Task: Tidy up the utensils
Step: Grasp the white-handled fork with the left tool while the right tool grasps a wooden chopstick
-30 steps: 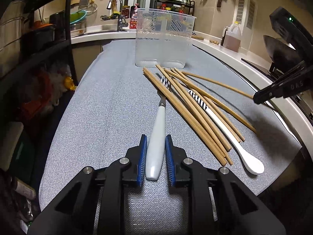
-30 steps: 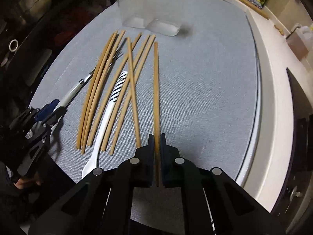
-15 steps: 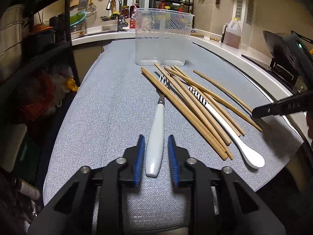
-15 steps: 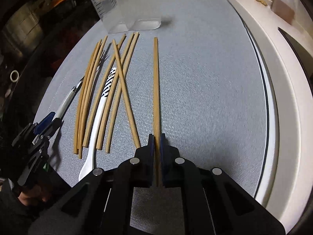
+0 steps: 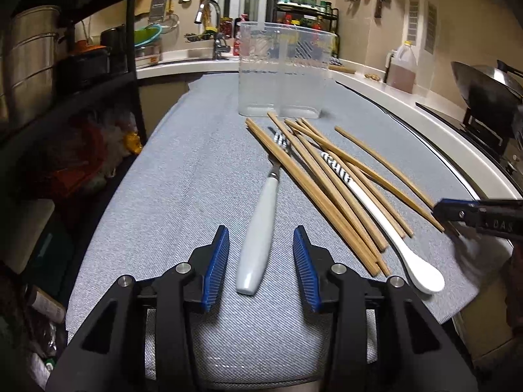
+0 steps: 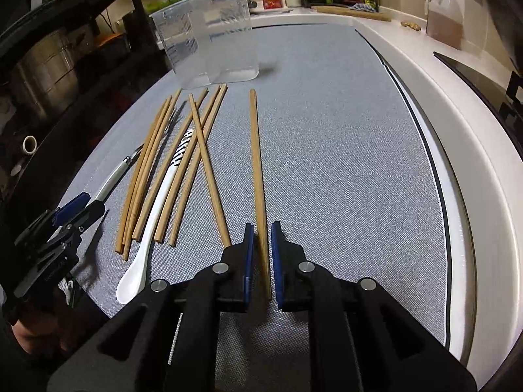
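Left claw opening astride fork, chopsticks beside

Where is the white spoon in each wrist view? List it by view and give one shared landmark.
Left wrist view: the white spoon lies right of centre, bowl nearest the camera, beside the chopsticks.
Right wrist view: the white spoon lies lower left, bowl nearest the camera, among the chopsticks.
Shared landmark: the clear container beyond the utensils.
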`<state>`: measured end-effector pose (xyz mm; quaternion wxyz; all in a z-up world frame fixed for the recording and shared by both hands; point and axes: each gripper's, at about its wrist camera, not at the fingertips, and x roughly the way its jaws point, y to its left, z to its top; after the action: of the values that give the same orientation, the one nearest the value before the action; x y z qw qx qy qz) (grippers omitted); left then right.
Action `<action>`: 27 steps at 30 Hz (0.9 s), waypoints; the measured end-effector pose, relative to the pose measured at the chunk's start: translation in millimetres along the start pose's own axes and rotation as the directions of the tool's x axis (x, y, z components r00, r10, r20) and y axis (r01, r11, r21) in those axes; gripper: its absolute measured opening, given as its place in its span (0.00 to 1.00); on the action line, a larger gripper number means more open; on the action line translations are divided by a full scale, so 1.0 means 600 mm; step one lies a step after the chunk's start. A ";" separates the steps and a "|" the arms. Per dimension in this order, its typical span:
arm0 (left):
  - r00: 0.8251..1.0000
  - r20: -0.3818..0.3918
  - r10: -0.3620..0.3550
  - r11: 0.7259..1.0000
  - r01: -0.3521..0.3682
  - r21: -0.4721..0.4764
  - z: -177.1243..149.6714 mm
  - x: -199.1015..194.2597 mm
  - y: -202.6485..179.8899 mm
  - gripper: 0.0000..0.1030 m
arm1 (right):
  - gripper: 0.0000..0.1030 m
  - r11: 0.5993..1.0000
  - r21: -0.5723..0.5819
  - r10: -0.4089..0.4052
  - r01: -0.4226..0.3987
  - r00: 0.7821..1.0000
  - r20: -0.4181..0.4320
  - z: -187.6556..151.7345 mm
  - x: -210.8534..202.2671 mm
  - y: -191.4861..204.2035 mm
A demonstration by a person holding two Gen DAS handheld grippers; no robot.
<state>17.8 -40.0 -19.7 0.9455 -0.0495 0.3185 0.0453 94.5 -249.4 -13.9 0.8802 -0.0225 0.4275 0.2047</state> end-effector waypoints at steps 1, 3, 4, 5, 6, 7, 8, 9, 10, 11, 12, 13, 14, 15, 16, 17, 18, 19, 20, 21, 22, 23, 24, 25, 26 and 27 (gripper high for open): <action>1.000 0.000 0.006 1.000 -0.006 -0.010 0.001 0.002 0.001 0.40 | 0.12 1.000 -0.002 0.001 -0.001 1.000 0.011 -0.007 -0.014 -0.003; 1.000 -0.004 -0.001 1.000 0.001 -0.013 0.003 0.006 0.003 0.40 | 0.12 1.000 -0.015 -0.014 0.014 1.000 0.015 -0.004 -0.006 0.003; 1.000 -0.003 0.004 1.000 -0.004 0.001 0.004 0.010 -0.001 0.40 | 0.13 0.999 -0.035 -0.019 0.019 1.000 0.011 -0.004 -0.006 0.010; 1.000 0.000 0.009 1.000 -0.009 0.010 0.004 0.011 -0.003 0.40 | 0.13 0.998 -0.054 -0.026 0.027 1.000 0.013 -0.006 -0.003 0.016; 1.000 0.003 0.012 1.000 -0.012 0.017 0.004 0.013 -0.005 0.37 | 0.13 0.996 -0.073 -0.042 0.043 0.999 0.017 -0.009 -0.005 0.021; 1.000 0.006 0.012 1.000 -0.012 0.019 0.004 0.014 -0.007 0.33 | 0.12 0.996 -0.077 -0.050 0.051 0.999 0.019 -0.011 -0.006 0.023; 1.000 0.008 0.010 1.000 -0.010 0.024 0.005 0.015 -0.009 0.24 | 0.09 0.996 -0.073 -0.051 0.052 0.999 0.018 -0.012 -0.007 0.022; 1.000 0.008 0.010 0.999 -0.011 0.030 0.006 0.016 -0.010 0.20 | 0.08 0.997 -0.063 -0.049 0.050 0.999 0.018 -0.014 -0.009 0.019; 1.000 0.008 0.005 0.999 -0.005 0.033 0.006 0.016 -0.009 0.20 | 0.06 0.997 -0.052 -0.054 0.055 0.998 0.019 -0.014 -0.010 0.018; 1.000 0.008 0.002 0.999 -0.002 0.032 0.007 0.016 -0.009 0.20 | 0.06 0.997 -0.044 -0.057 0.057 0.998 0.018 -0.015 -0.010 0.017; 1.000 0.011 0.001 0.999 -0.001 0.034 0.007 0.014 -0.008 0.19 | 0.06 0.998 -0.041 -0.056 0.056 0.998 0.017 -0.015 -0.011 0.018; 1.000 0.017 0.001 0.999 -0.002 0.037 0.009 0.012 -0.006 0.19 | 0.05 0.997 -0.044 -0.059 0.059 0.998 0.016 -0.015 -0.011 0.019; 1.000 0.024 -0.001 0.999 0.000 0.041 0.011 0.005 -0.004 0.19 | 0.05 0.996 -0.052 -0.071 0.072 0.997 0.017 -0.016 -0.011 0.022; 1.000 0.026 -0.007 0.999 0.006 0.044 0.013 0.000 -0.002 0.18 | 0.05 0.995 -0.055 -0.077 0.078 0.997 0.019 -0.017 -0.012 0.024; 1.000 0.027 -0.009 0.999 0.008 0.049 0.014 -0.005 -0.001 0.18 | 0.05 0.996 -0.052 -0.076 0.077 0.997 0.019 -0.018 -0.013 0.027; 1.000 0.026 -0.013 0.998 0.011 0.064 0.017 -0.013 -0.002 0.18 | 0.05 0.997 -0.044 -0.068 0.069 0.998 0.019 -0.018 -0.015 0.028; 1.000 0.026 -0.014 0.997 0.012 0.081 0.020 -0.018 -0.004 0.17 | 0.05 0.997 -0.039 -0.061 0.062 0.998 0.019 -0.018 -0.017 0.030; 0.999 0.030 -0.014 0.995 0.011 0.097 0.024 -0.024 -0.005 0.17 | 0.05 0.998 -0.041 -0.055 0.056 0.998 0.019 -0.018 -0.019 0.033; 0.999 0.040 -0.014 0.993 0.009 0.118 0.030 -0.035 -0.007 0.17 | 0.05 0.997 -0.050 -0.057 0.058 0.998 0.027 -0.016 -0.025 0.037; 0.999 0.048 -0.016 0.992 0.010 0.128 0.035 -0.043 -0.006 0.17 | 0.05 0.996 -0.059 -0.062 0.064 0.997 0.039 -0.013 -0.031 0.041; 0.998 0.052 -0.019 0.990 0.011 0.139 0.043 -0.052 -0.004 0.17 | 0.05 0.995 -0.068 -0.069 0.073 0.996 0.053 -0.011 -0.038 0.045; 0.998 0.053 -0.020 0.990 0.013 0.143 0.048 -0.056 -0.002 0.17 | 0.05 0.994 -0.072 -0.076 0.080 0.995 0.063 -0.010 -0.042 0.047; 0.998 0.057 -0.022 0.989 0.014 0.147 0.055 -0.065 0.003 0.17 | 0.05 0.994 -0.070 -0.077 0.082 0.995 0.069 -0.009 -0.046 0.047; 0.998 0.060 -0.026 0.989 0.017 0.148 0.061 -0.069 0.005 0.17 | 0.05 0.995 -0.059 -0.072 0.076 0.995 0.072 -0.008 -0.049 0.045; 0.997 0.070 -0.032 0.988 0.021 0.151 0.069 -0.077 0.009 0.17 | 0.05 0.997 -0.046 -0.066 0.070 0.995 0.075 -0.007 -0.051 0.043; 0.996 0.080 -0.034 0.988 0.022 0.155 0.074 -0.082 0.011 0.17 | 0.05 0.997 -0.035 -0.063 0.066 0.995 0.080 -0.007 -0.053 0.042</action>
<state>4.8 -30.9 44.9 0.9594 0.0210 0.2810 0.0094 64.2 -238.3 11.0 0.9020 -0.0447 0.3876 0.1848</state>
